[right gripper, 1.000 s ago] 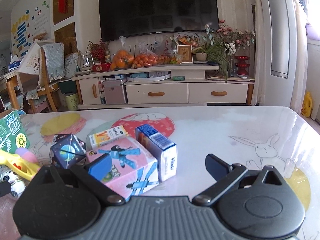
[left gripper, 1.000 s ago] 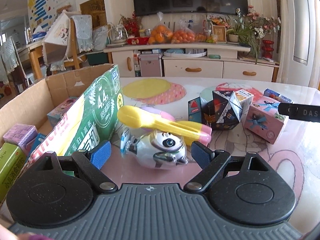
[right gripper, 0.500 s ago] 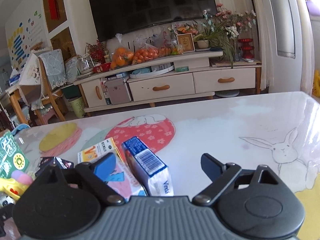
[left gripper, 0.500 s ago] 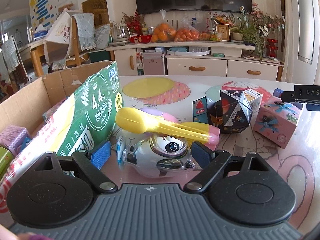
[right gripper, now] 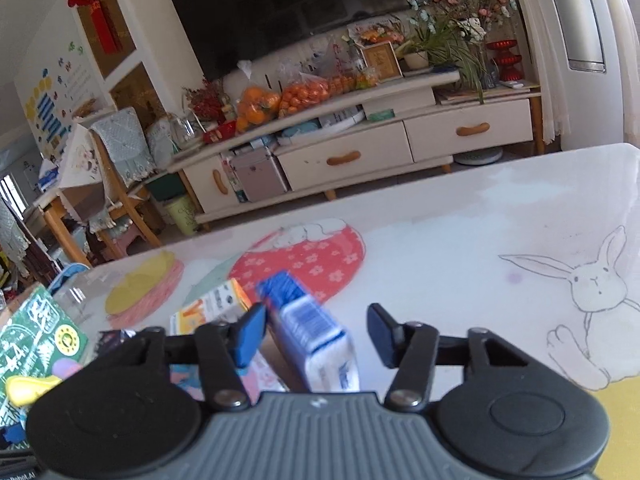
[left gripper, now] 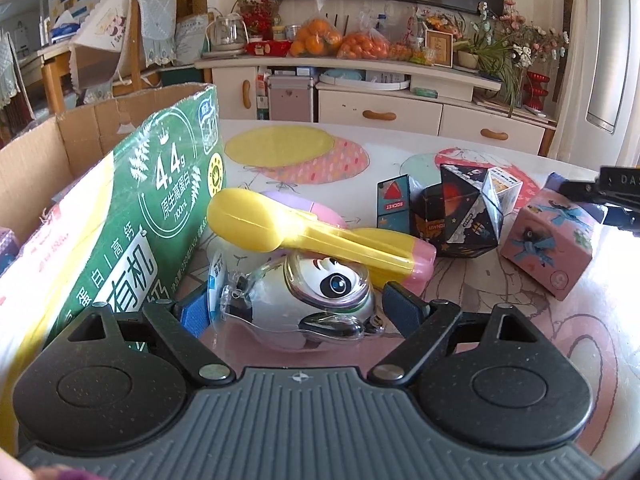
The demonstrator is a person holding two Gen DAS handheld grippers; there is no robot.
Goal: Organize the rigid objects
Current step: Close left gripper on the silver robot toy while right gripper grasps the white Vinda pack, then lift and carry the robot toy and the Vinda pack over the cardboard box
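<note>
A silver panda-faced toy in clear plastic (left gripper: 296, 304) lies on the table between the fingers of my left gripper (left gripper: 296, 310). That gripper is open and its pads stand just off the toy's sides. A yellow spoon-shaped toy (left gripper: 304, 232) rests across the top of the panda toy. In the right wrist view a blue and white carton (right gripper: 308, 332) stands between the closing jaws of my right gripper (right gripper: 316, 334). The left pad (right gripper: 250, 336) is at the carton's side, while the right pad (right gripper: 380, 332) is still apart from it.
A green milk case (left gripper: 132, 216) leans on an open cardboard box (left gripper: 60, 148) at left. A black space-print cube (left gripper: 464, 216) and a pink box (left gripper: 548, 240) sit to the right. An orange and white carton (right gripper: 216, 308) stands by the blue one. The table's rabbit-print area (right gripper: 592, 288) is bare.
My right gripper's jaws have narrowed around the blue and white carton and the gripper has rolled and moved in over it. My left gripper has edged closer around the panda toy.
</note>
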